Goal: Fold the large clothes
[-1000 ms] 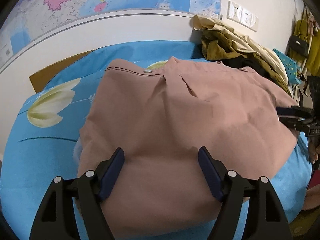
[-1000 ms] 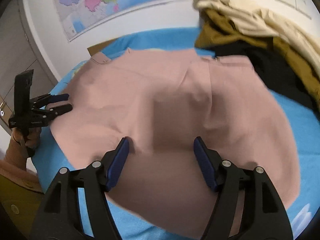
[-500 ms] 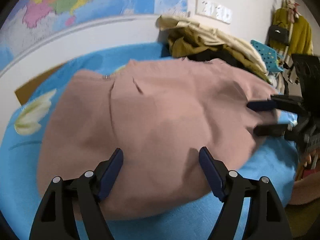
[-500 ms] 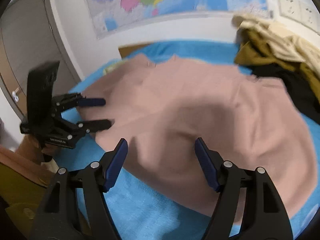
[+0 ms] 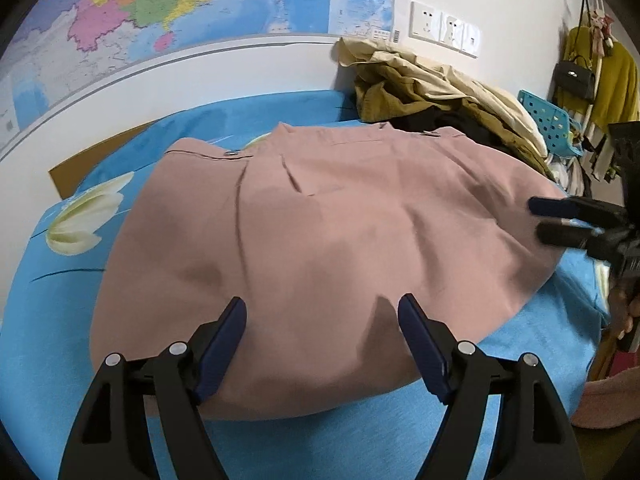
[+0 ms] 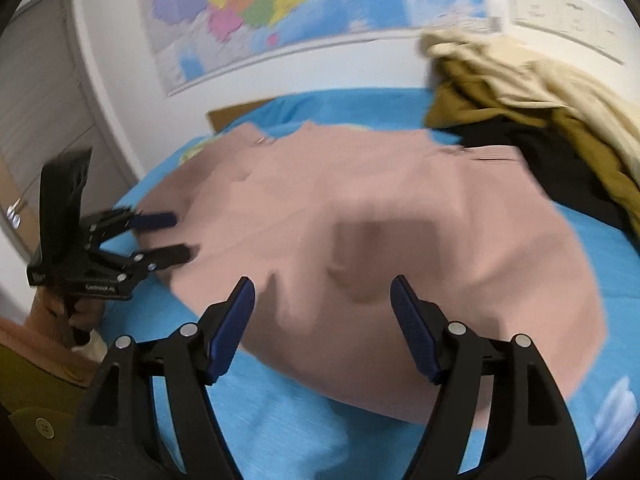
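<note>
Dusty-pink garment (image 5: 340, 240) lies spread flat on a blue bedsheet (image 5: 52, 320) with a white flower print, waistband-like edge with small metal fasteners toward the wall. Fabric mostly smooth, two pleat creases near the top, shallow wrinkles across the middle, bottom edge rounded by the lens. Looks like wide trousers or a skirt; cannot tell which.

Left gripper (image 5: 322, 312) hovers over the garment's near edge, jaws spread wide, nothing between them. Right gripper (image 6: 322, 294) also spread wide and empty, over the garment's edge. Each gripper shows in the other's view at the garment's side edge, fingers parted; contact with the cloth cannot be judged.

Clothes pile (image 5: 440, 92) in beige, olive and black sits at the far right of the bed, touching or overlapping the garment's corner. Map (image 5: 200, 4) and wall sockets (image 5: 444, 26) on the wall behind.

Right wrist view is motion-blurred, so seams and fasteners are hard to make out there. Both hands are largely cut off at the frame edges.
</note>
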`<move>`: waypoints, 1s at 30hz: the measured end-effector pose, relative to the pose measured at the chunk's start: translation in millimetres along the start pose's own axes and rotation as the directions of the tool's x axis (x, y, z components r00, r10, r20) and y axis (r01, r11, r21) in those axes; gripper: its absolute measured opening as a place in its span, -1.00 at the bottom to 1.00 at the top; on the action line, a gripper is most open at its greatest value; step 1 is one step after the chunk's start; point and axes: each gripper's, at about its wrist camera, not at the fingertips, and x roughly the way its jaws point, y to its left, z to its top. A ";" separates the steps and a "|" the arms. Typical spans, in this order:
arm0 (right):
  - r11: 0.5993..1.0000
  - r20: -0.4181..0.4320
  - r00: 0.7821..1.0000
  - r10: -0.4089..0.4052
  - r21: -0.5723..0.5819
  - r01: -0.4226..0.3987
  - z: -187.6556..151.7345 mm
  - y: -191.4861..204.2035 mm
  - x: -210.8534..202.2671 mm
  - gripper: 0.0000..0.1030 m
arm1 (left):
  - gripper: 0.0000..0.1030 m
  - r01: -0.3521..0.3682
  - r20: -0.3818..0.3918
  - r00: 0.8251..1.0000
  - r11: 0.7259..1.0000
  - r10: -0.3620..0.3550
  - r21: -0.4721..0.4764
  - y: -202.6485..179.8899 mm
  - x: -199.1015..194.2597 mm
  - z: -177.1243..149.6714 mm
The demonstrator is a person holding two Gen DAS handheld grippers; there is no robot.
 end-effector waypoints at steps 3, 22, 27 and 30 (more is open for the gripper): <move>0.997 0.021 0.998 -0.051 0.052 0.050 -3.5 -20.8 -11.5 0.35 | 0.46 -0.016 0.008 1.000 1.000 0.016 -0.012 4.0 -4.7 -2.3; 0.929 -0.056 0.995 0.078 -0.359 -0.093 10.1 88.7 26.9 0.55 | 0.50 0.037 0.044 0.999 0.975 -0.028 -0.220 56.2 -36.4 -10.0; 0.795 -0.110 0.994 -0.021 -0.604 -0.050 -15.9 145.3 76.0 0.51 | 0.55 0.100 0.058 0.994 0.958 -0.087 -0.269 59.9 -58.6 -28.5; 0.746 -0.099 0.990 -0.100 -0.665 0.009 -27.6 150.2 95.1 0.26 | 0.55 0.159 0.044 0.987 0.940 -0.153 -0.303 59.8 -61.8 -43.5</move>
